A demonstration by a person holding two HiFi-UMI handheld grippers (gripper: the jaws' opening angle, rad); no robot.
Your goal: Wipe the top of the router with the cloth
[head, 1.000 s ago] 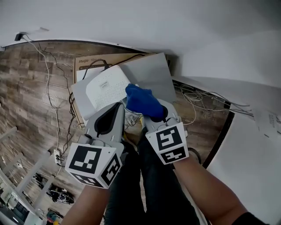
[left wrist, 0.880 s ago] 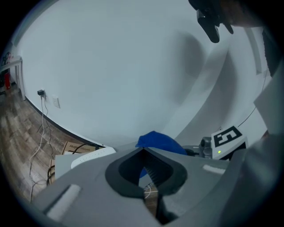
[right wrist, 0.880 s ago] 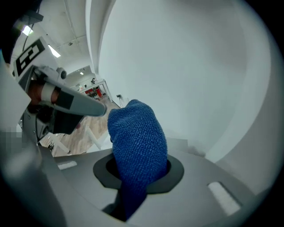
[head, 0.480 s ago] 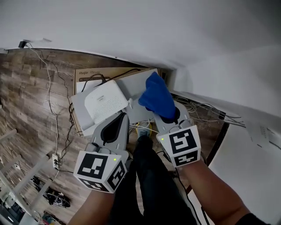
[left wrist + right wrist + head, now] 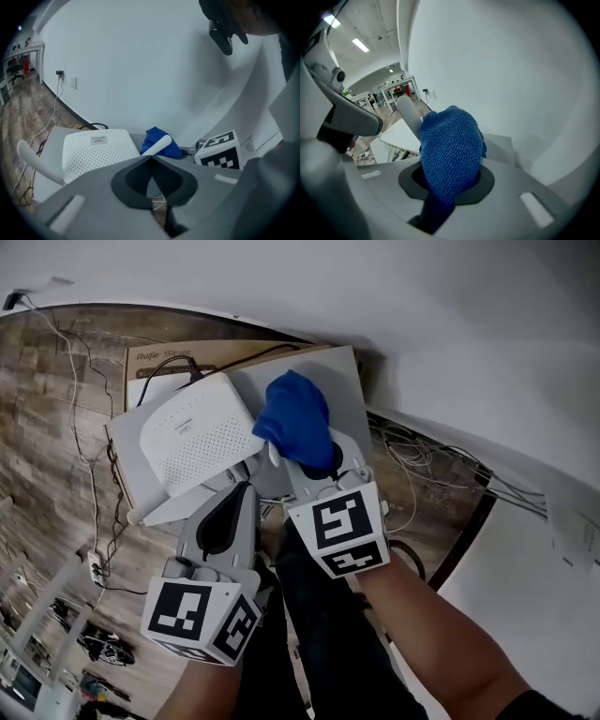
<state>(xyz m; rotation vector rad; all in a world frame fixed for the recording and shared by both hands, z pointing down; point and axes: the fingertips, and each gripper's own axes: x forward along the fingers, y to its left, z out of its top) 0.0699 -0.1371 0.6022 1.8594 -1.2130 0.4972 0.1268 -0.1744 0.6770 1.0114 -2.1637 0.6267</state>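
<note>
The white router (image 5: 192, 442) with a perforated top lies on a grey box (image 5: 342, 395), and one antenna (image 5: 157, 144) sticks out at its right side. My right gripper (image 5: 300, 444) is shut on the bunched blue cloth (image 5: 295, 418), which hangs just off the router's right edge. Whether the cloth touches the router I cannot tell. In the right gripper view the cloth (image 5: 450, 150) fills the jaws and hides their tips. My left gripper (image 5: 244, 491) is shut and holds nothing, just in front of the router (image 5: 98, 150).
A brown cardboard box (image 5: 150, 357) lies under the grey box against the white wall. Loose cables (image 5: 84, 427) run over the wood floor at the left, and more wires (image 5: 422, 446) lie at the right. A power strip (image 5: 94, 568) is on the floor.
The right gripper swung the cloth right and away from the router, then brought it back left to the router's right edge. The left gripper stayed shut.
</note>
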